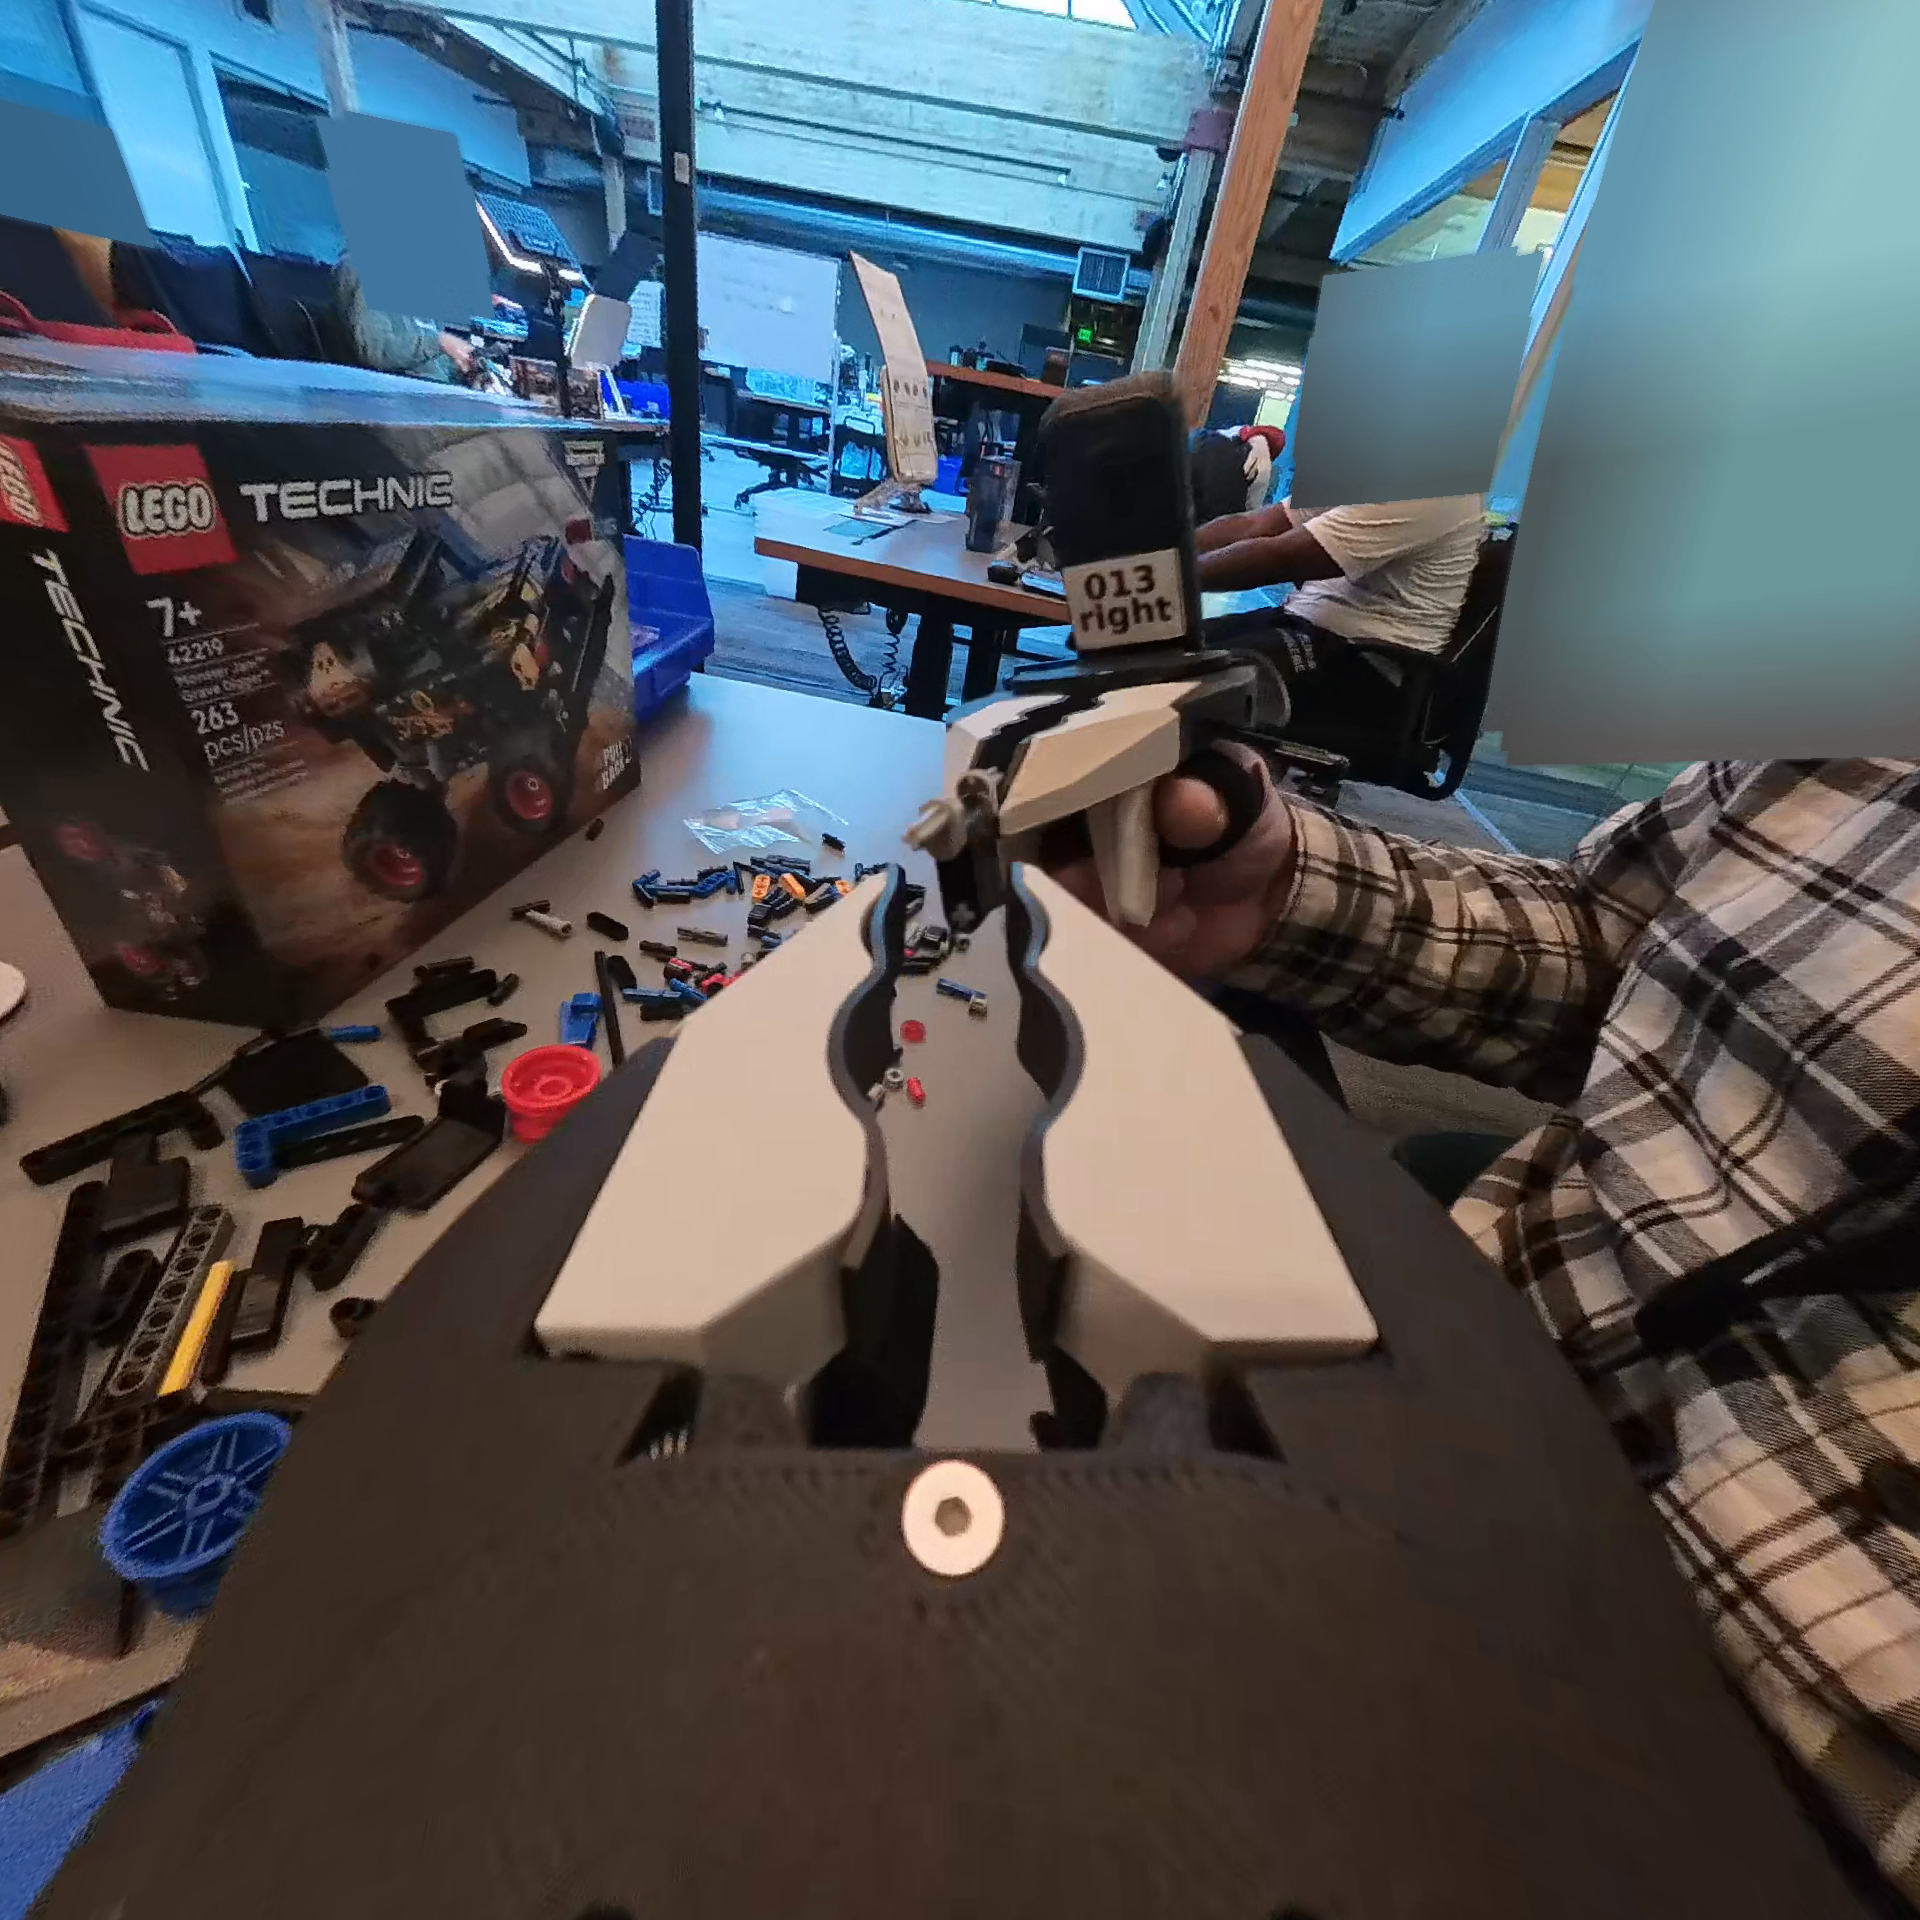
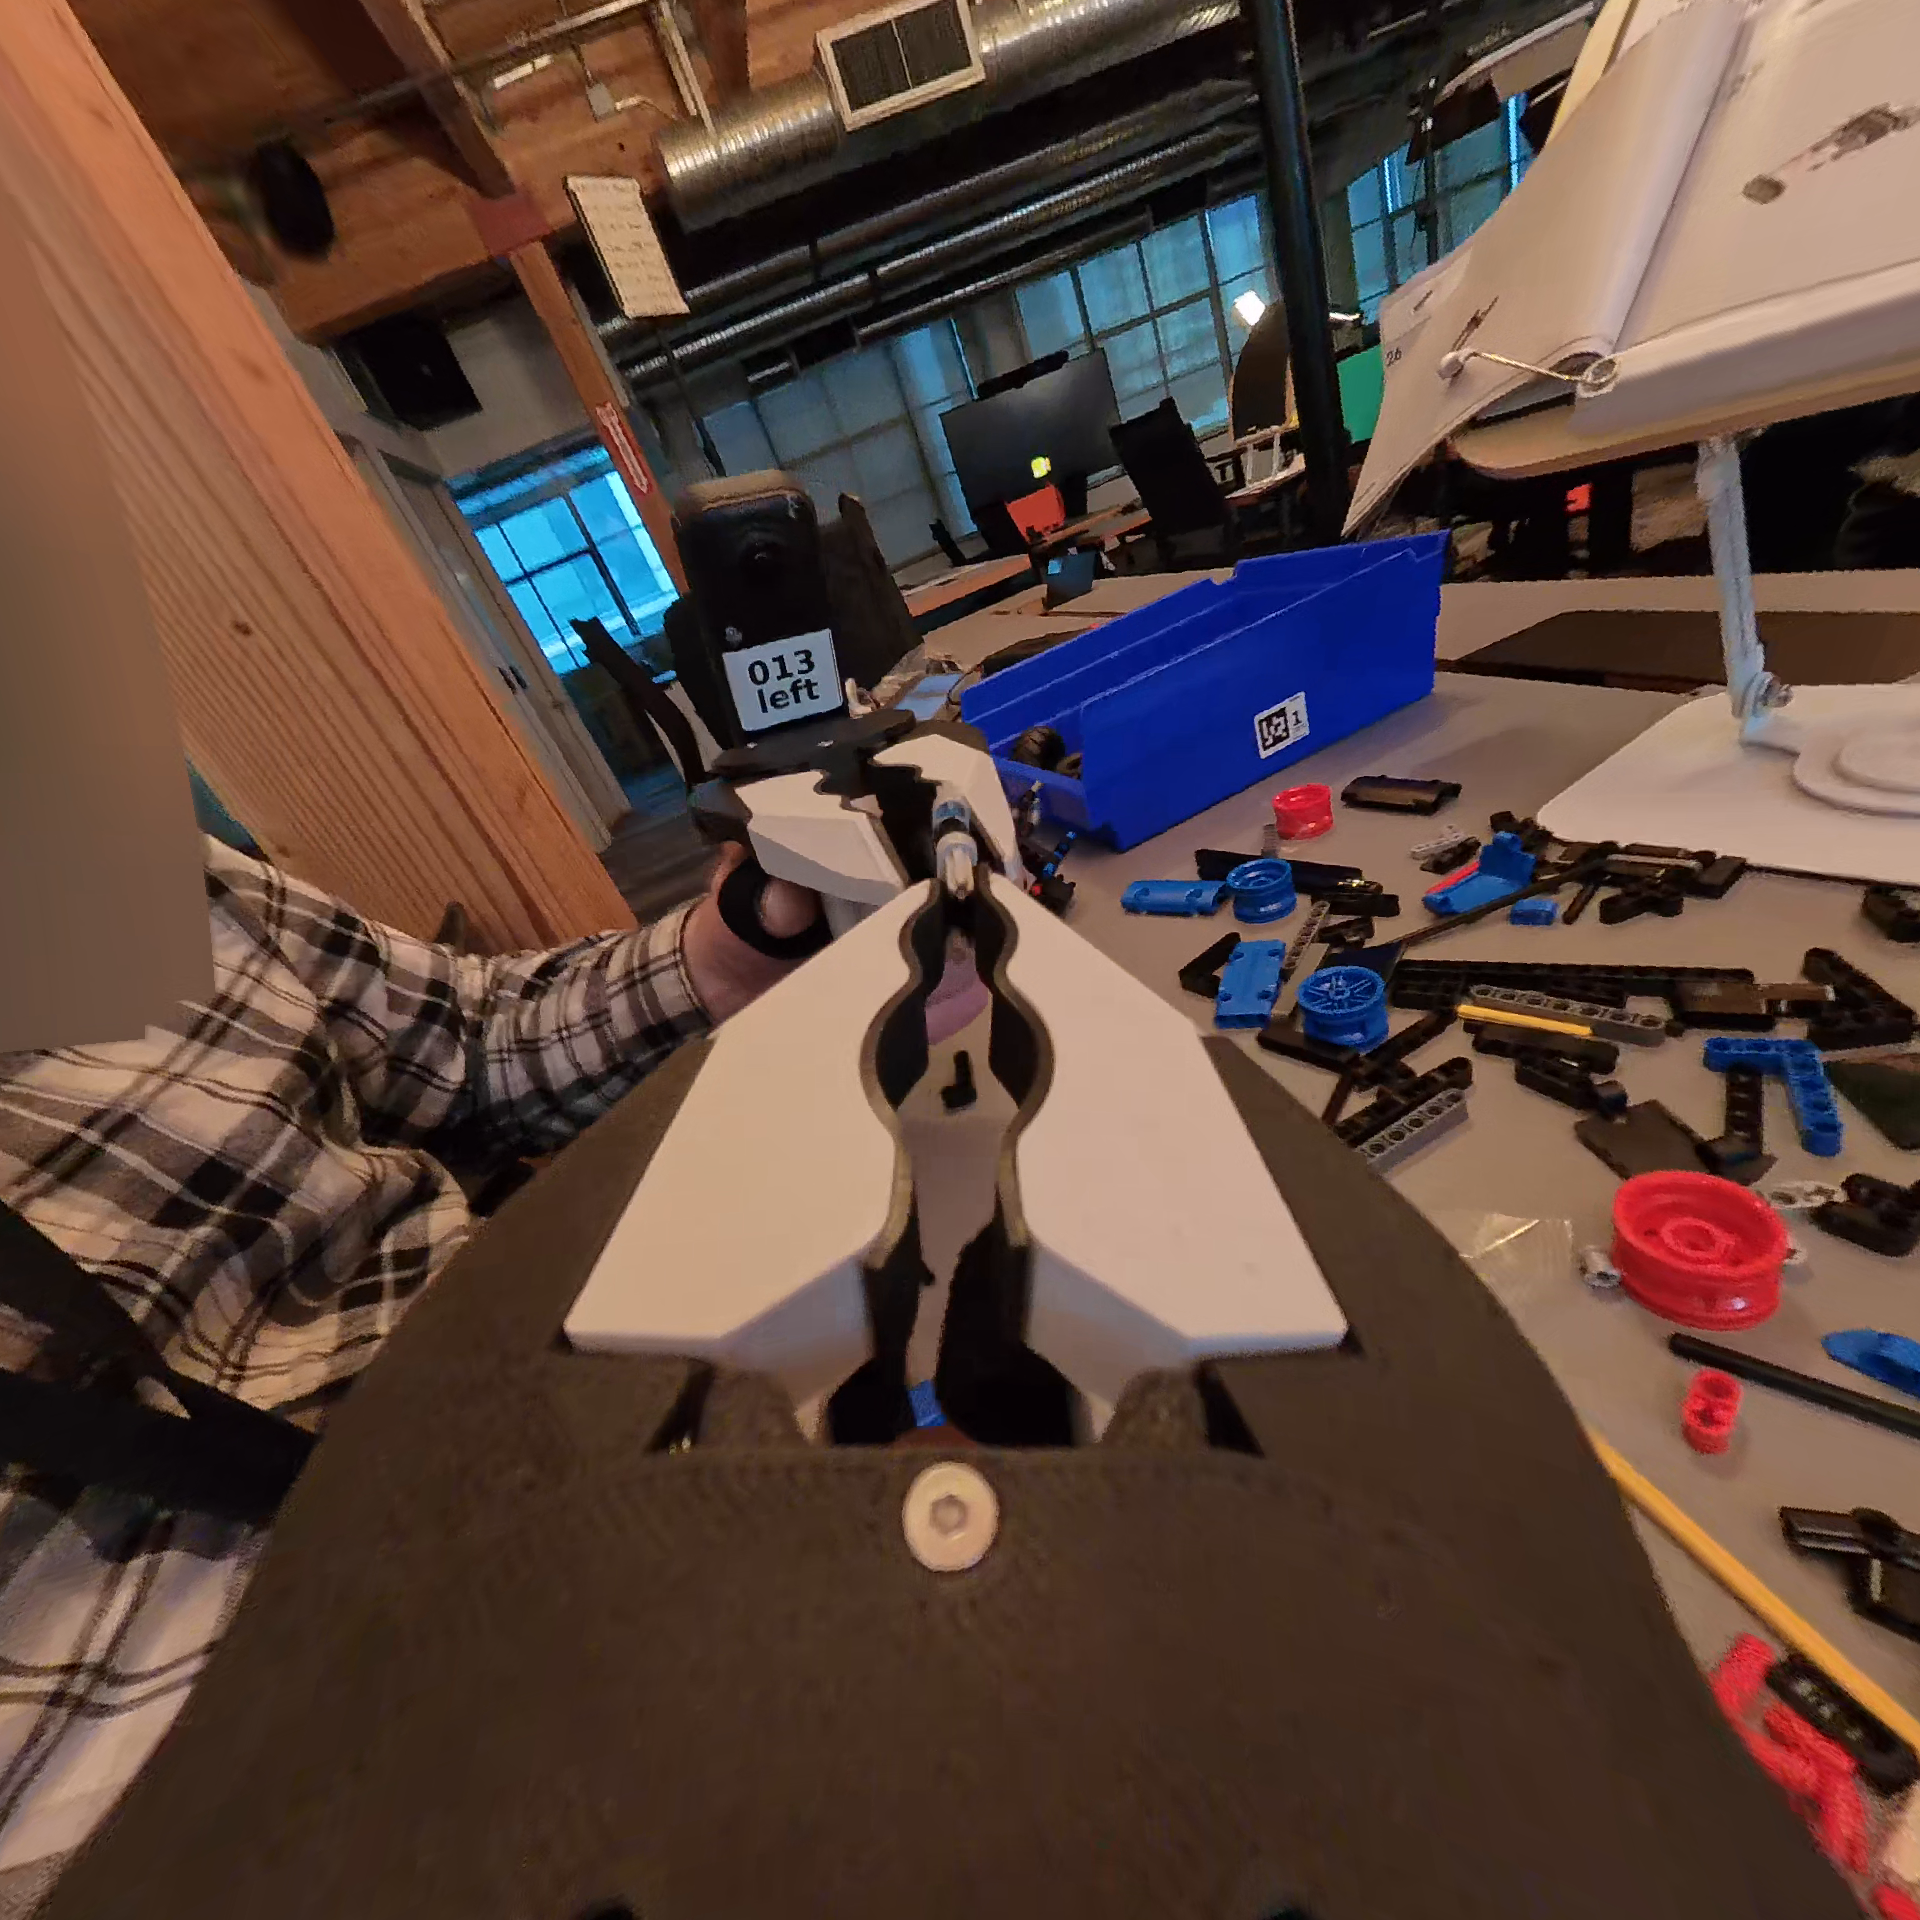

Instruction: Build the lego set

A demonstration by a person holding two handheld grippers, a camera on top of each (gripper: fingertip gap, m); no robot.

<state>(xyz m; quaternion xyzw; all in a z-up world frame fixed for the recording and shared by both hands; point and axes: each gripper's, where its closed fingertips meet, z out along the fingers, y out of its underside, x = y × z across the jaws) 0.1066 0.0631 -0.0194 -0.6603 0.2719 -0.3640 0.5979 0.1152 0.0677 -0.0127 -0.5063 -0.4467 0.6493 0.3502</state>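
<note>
Two grippers meet mid-air above the table (image 1: 790, 727), each pinching part of a small sub-assembly, prob so both ends stay controlled while they're mated

Left gripper (image 1: 951, 888): tips near frame centre, jaws narrow, closed on a black beam (image 1: 961, 883). Right wrist view shows this gripper centre-left w/ a blue-and-grey pin stack (image 2: 951, 831) poking from its tips

Right gripper (image 2: 951, 914): jaws narrow too, tips touching that same pin stack; looks clamped on it but the exact contact is hidden by the fingers. In left view it comes in from the right, a grey pin sticking out at its nose

Held up off the desk likely bc the push needs counter-force from both sides, and the clutter below gives no flat spot

Rest of the set is loose on the table: black/blue beams lower left in left view, red hub (image 1: 549, 1086) just left of the fingers, blue wheel (image 1: 197, 1496) bottom left. Box (image 1: 312, 675) stands upper left. Blue bin (image 2: 1216, 675) centre-right and manual (image 2: 1662, 208) propped top right in right view, angled toward the builder for reading

Judgement: mid pin insertion; alignment is the risk, small parts could slip & drop into the pile
</note>
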